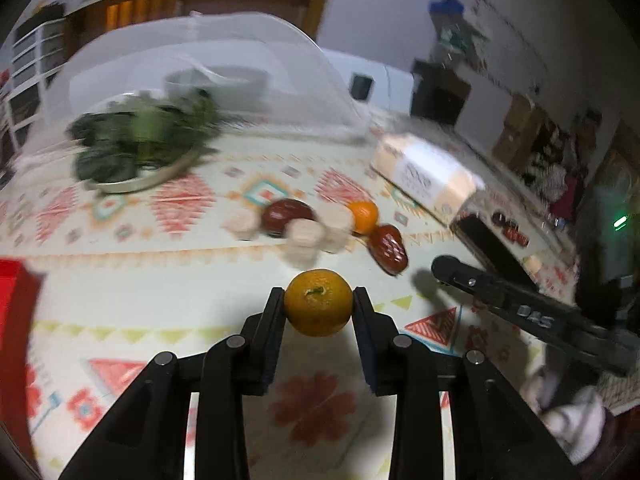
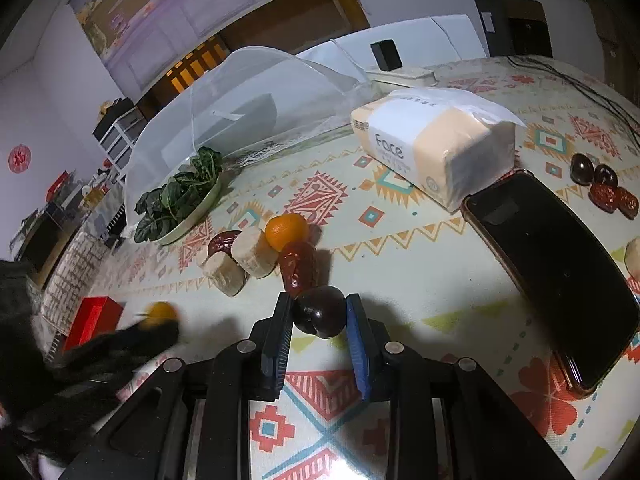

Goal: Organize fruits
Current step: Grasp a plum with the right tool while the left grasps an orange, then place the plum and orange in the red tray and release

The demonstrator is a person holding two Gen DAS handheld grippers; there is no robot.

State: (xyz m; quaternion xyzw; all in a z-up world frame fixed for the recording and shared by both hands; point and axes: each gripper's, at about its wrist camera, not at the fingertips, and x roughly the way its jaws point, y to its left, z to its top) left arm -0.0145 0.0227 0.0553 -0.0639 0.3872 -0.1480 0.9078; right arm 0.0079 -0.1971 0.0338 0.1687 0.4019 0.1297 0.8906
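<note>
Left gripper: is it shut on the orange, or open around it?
Shut on it. In the left wrist view both pads of the left gripper press the sides of the orange.

Dim indoor light, dark fisheye vignette, motion blur across the left view, soft shadows under the fingers [image 1: 276, 312].

tissue pack [image 2: 434, 148] behind phone [image 2: 556, 272]

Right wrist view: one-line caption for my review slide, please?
Right gripper shut on a dark plum above the patterned tablecloth; orange, dates and cut pale chunks wait beyond.
</note>
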